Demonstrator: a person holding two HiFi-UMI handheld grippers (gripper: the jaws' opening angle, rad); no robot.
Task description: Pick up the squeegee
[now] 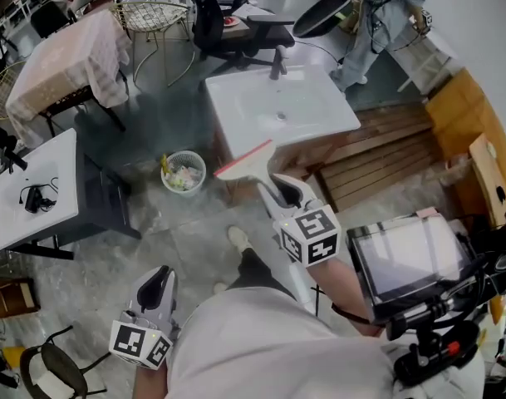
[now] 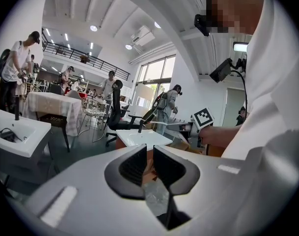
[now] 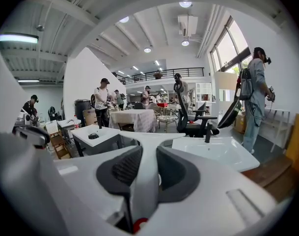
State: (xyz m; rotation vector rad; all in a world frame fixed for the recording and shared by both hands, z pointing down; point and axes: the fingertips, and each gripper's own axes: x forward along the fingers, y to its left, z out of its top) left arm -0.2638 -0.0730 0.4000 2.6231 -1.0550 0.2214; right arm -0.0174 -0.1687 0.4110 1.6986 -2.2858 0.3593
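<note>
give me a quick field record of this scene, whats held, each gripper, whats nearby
held item: white-handled squeegee with a red blade edge
right gripper: shut on the squeegee's handle
left gripper: jaws slightly apart, nothing between them, low at the person's side
squeegee position: blade shows at the near edge of the white rectangular sink basin in the head view
nearby on floor: white wire wastebasket, left of the sink
task state: squeegee already gripped
</note>
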